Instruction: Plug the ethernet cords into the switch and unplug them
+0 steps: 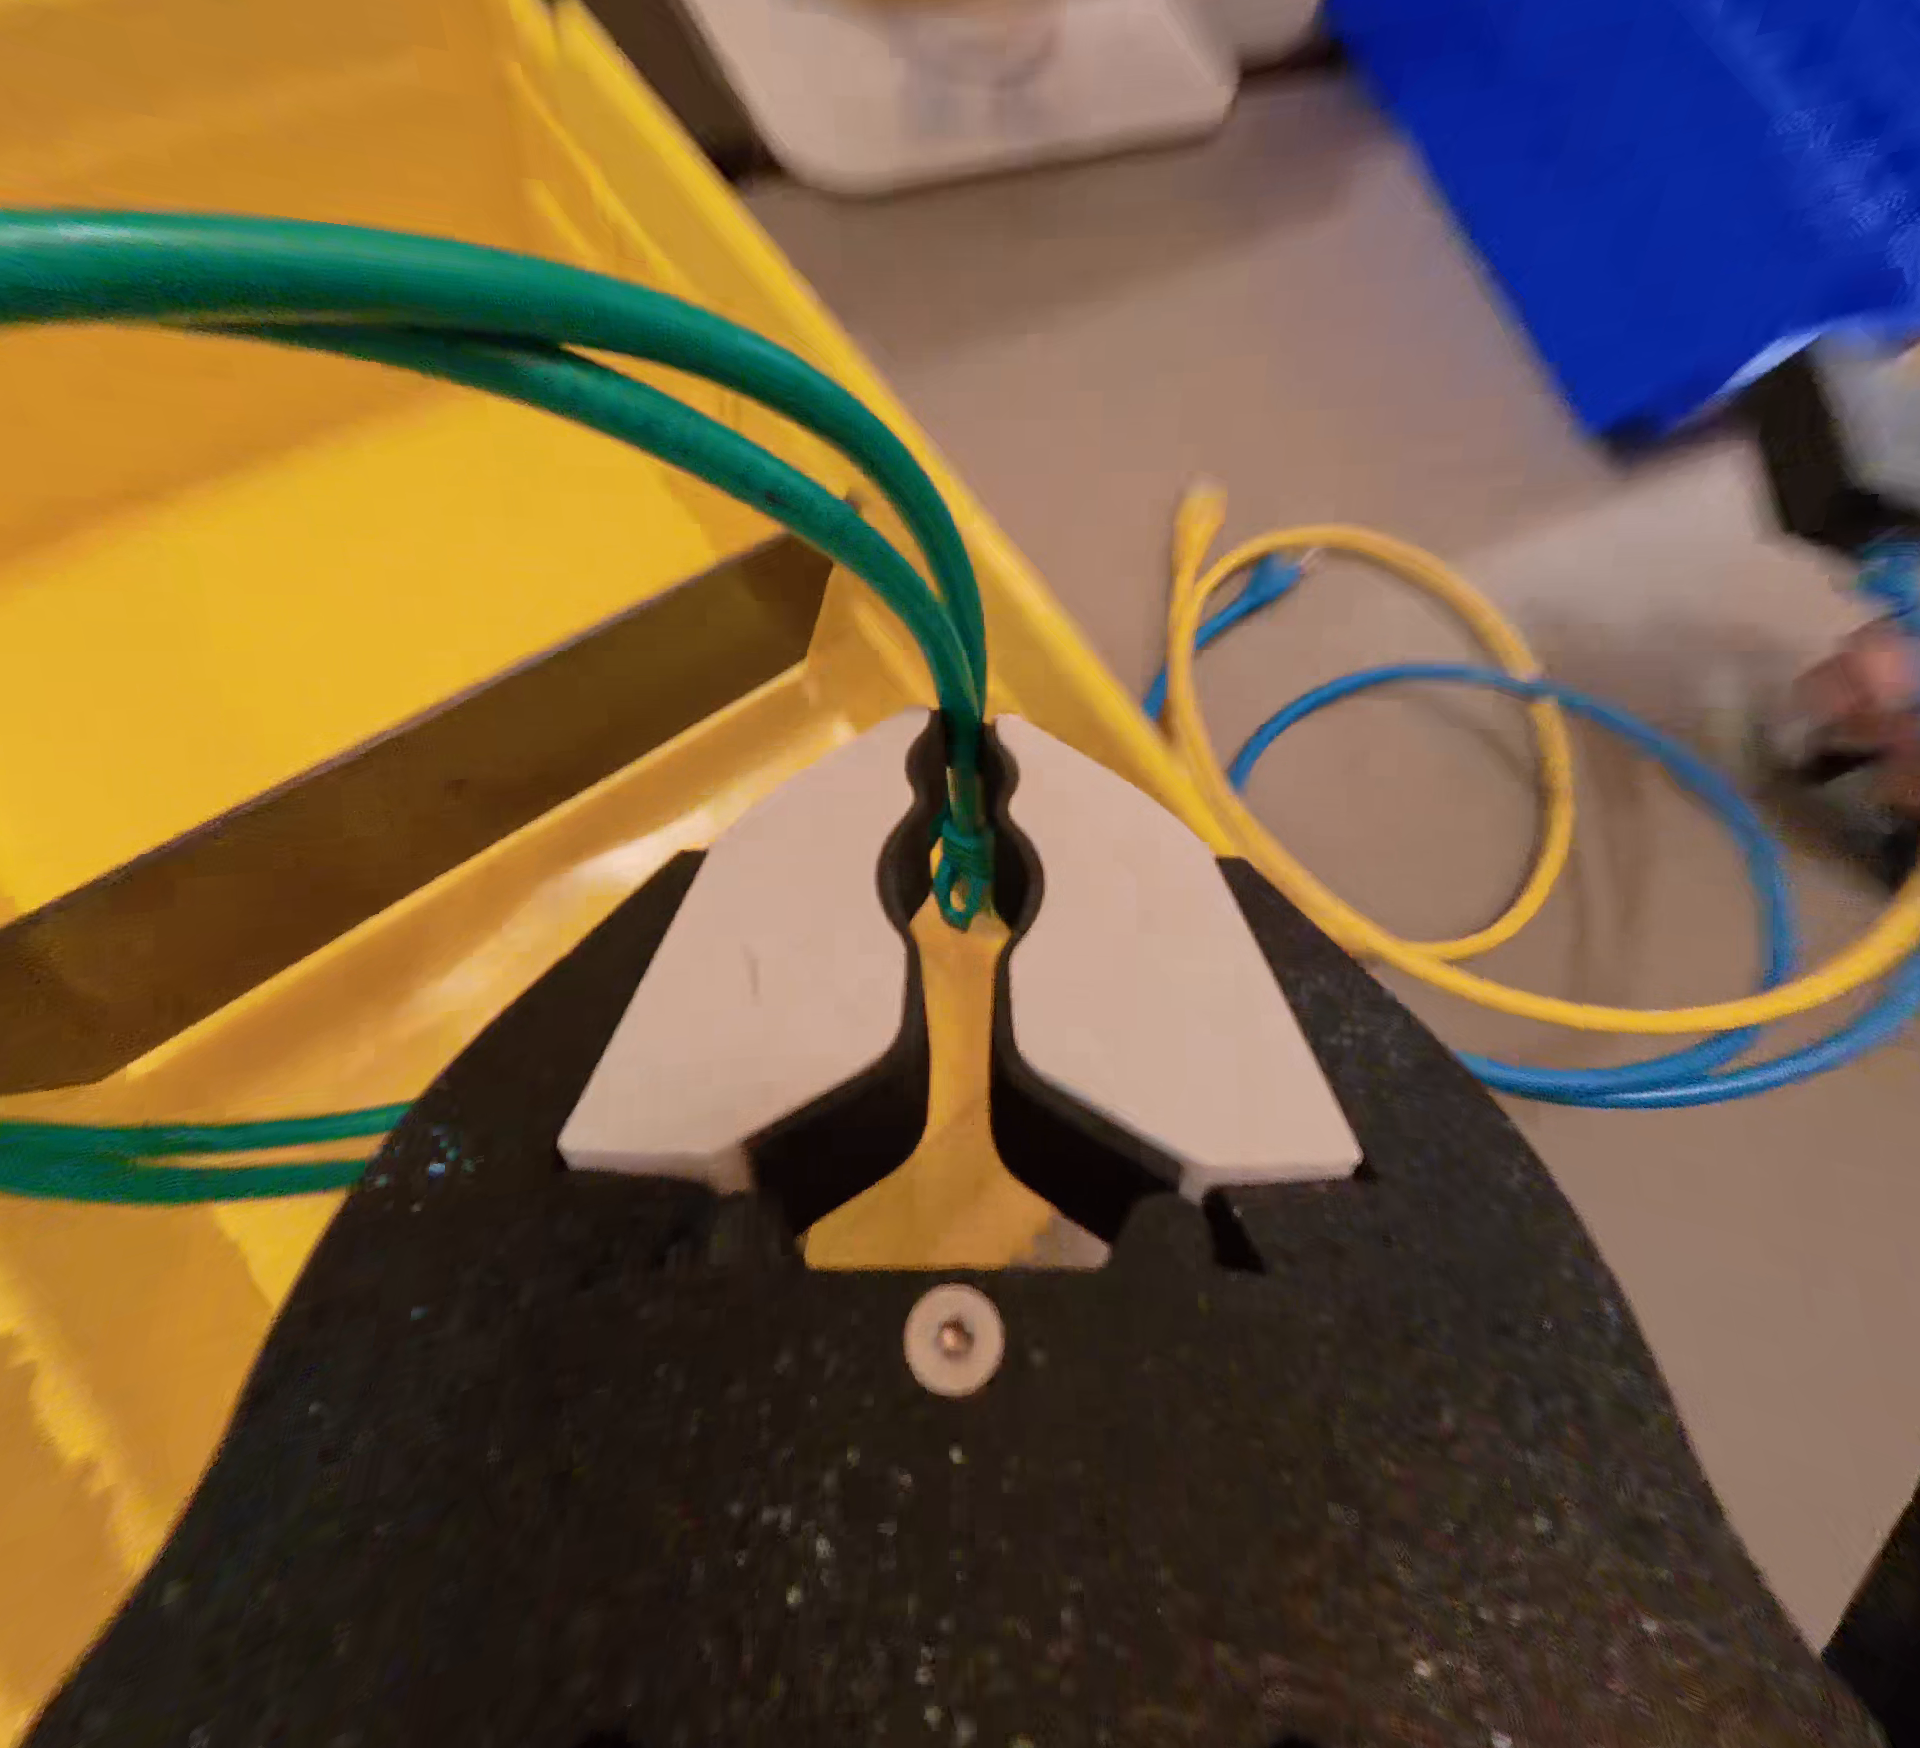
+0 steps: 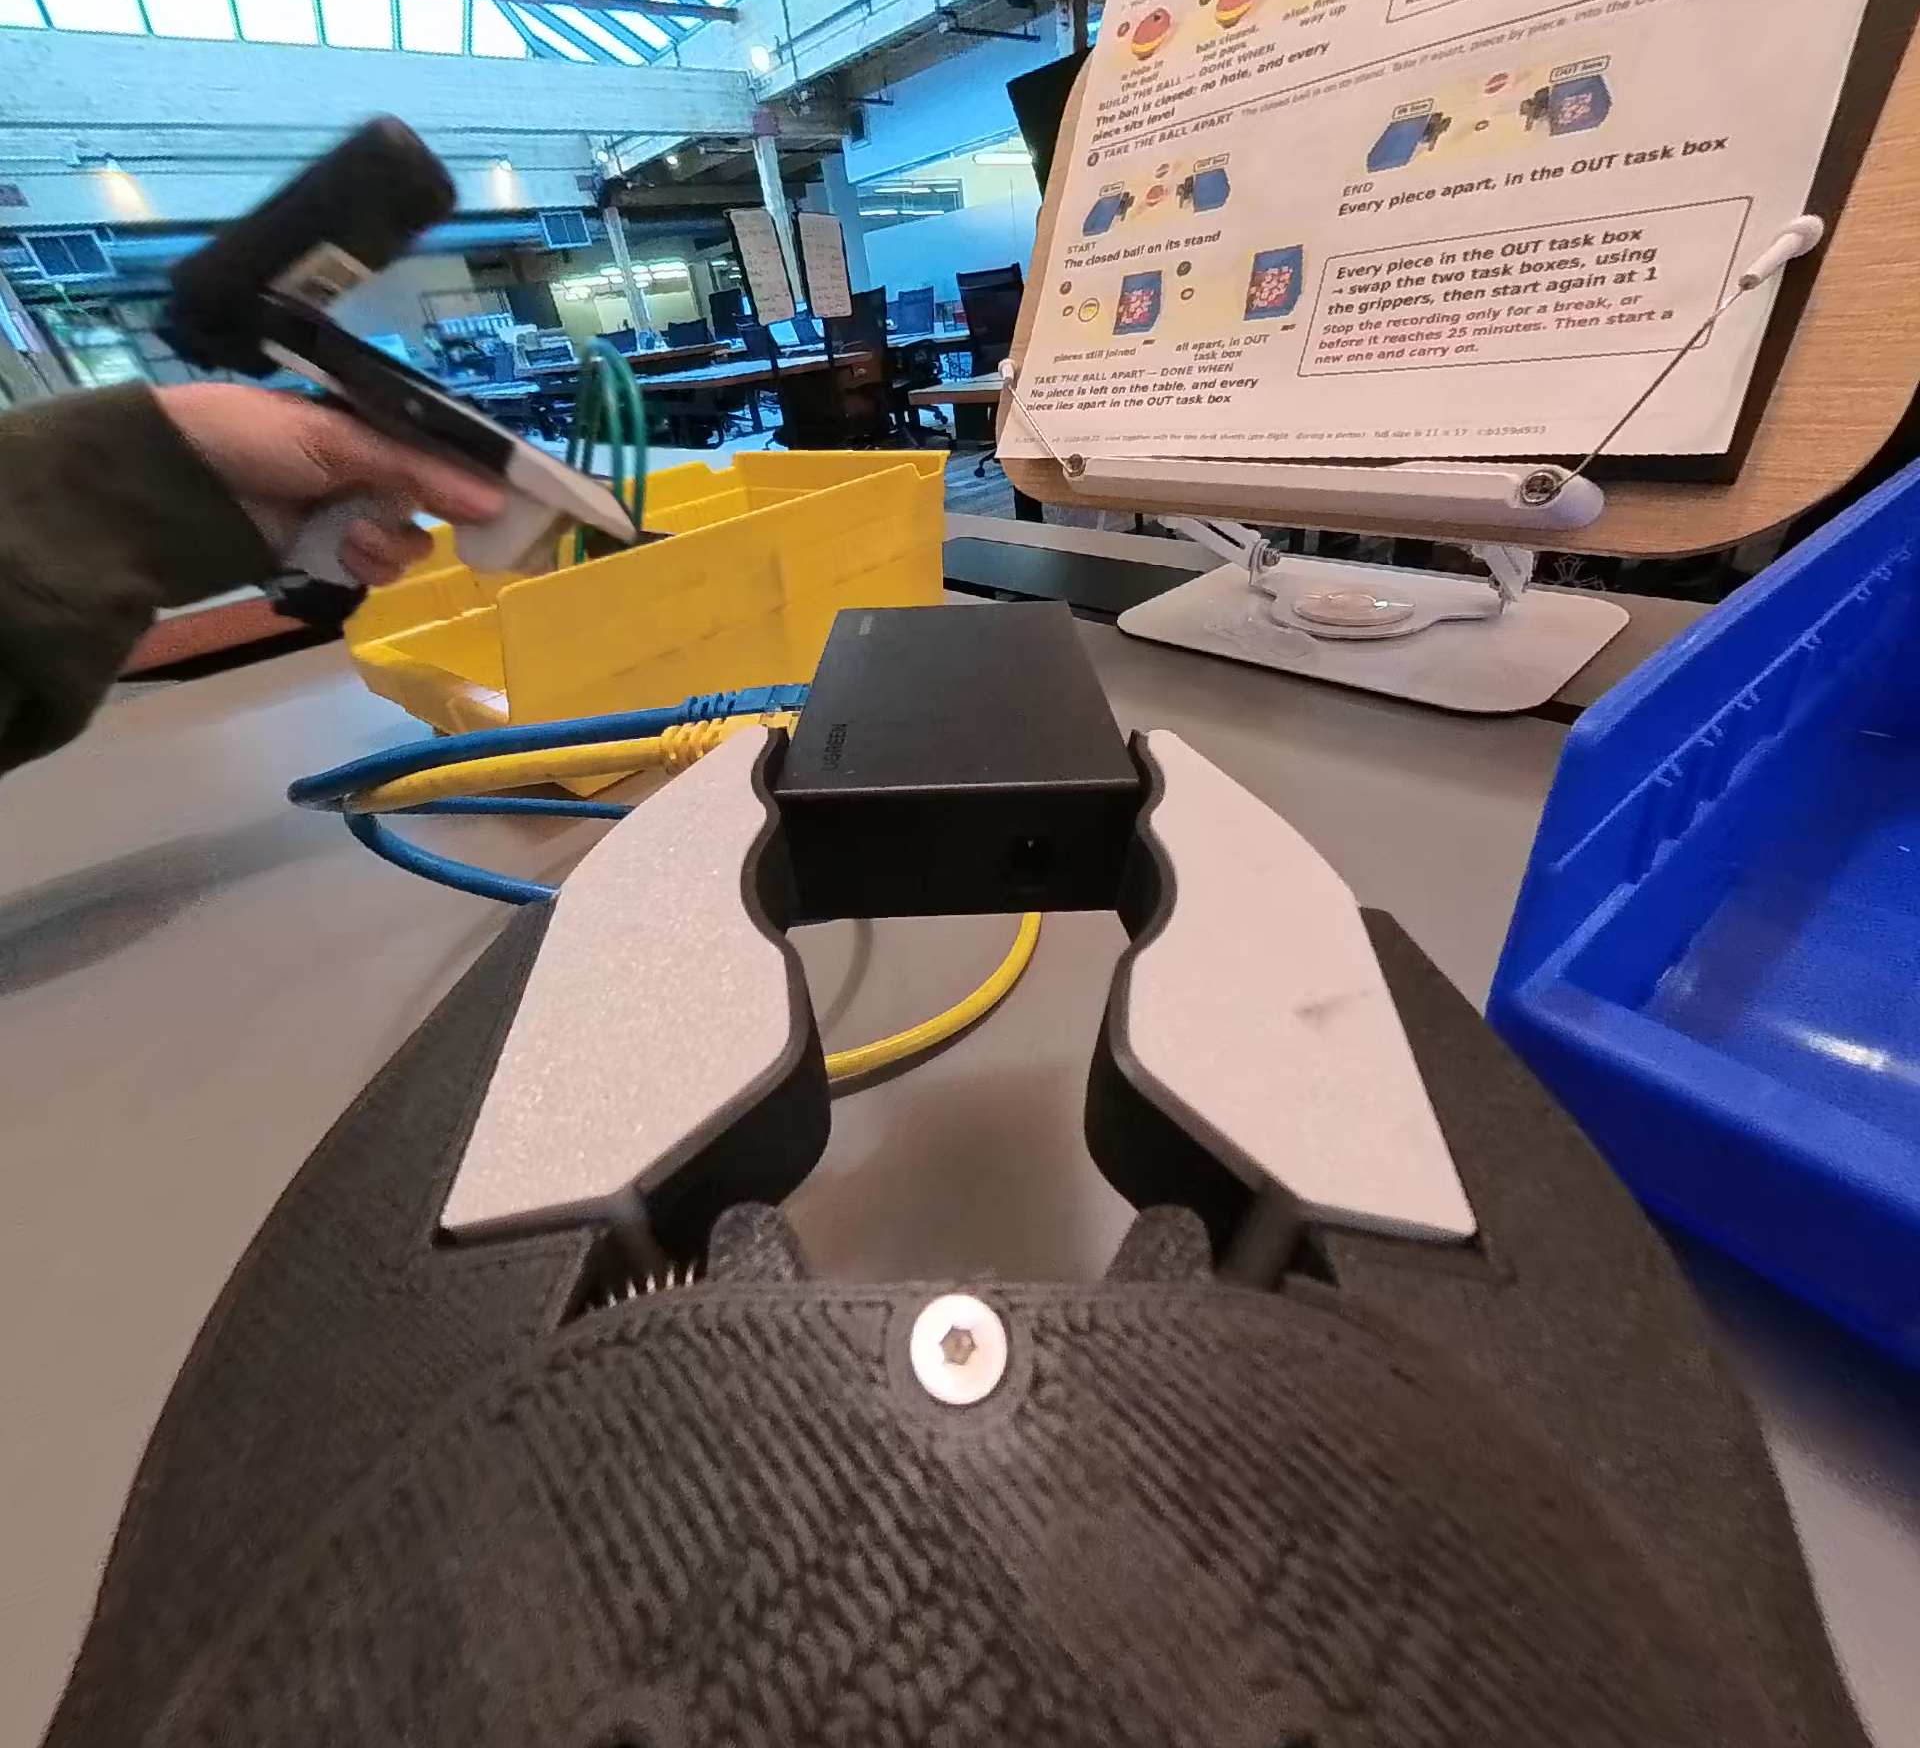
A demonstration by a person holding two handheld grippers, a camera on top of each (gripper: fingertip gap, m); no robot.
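My left gripper point(image 1: 964, 742) is shut on a coiled green ethernet cord point(image 1: 623, 348) tied with a twist tie, held over the yellow bin point(image 1: 312, 607). In the right wrist view it point(image 2: 613, 519) shows at the left above that bin point(image 2: 727, 586), with the green cord point(image 2: 608, 410) looping up. My right gripper point(image 2: 956, 753) is shut on the black switch point(image 2: 945, 742), its jaws on the switch's two sides. A blue cord point(image 2: 499, 742) and a yellow cord point(image 2: 551, 763) run to the switch's left side; whether they are plugged in is hidden. Both cords lie coiled on the table in the left wrist view, the yellow point(image 1: 1351, 929) and the blue point(image 1: 1662, 1064).
A blue bin point(image 2: 1714, 919) stands close on the right, also in the left wrist view point(image 1: 1662, 140). A document stand with an instruction sheet point(image 2: 1403, 171) sits behind the switch on a white base point(image 2: 1371, 638). The grey table point(image 2: 208, 971) lies under everything. The grippers' ends are close to 30 cm from one another.
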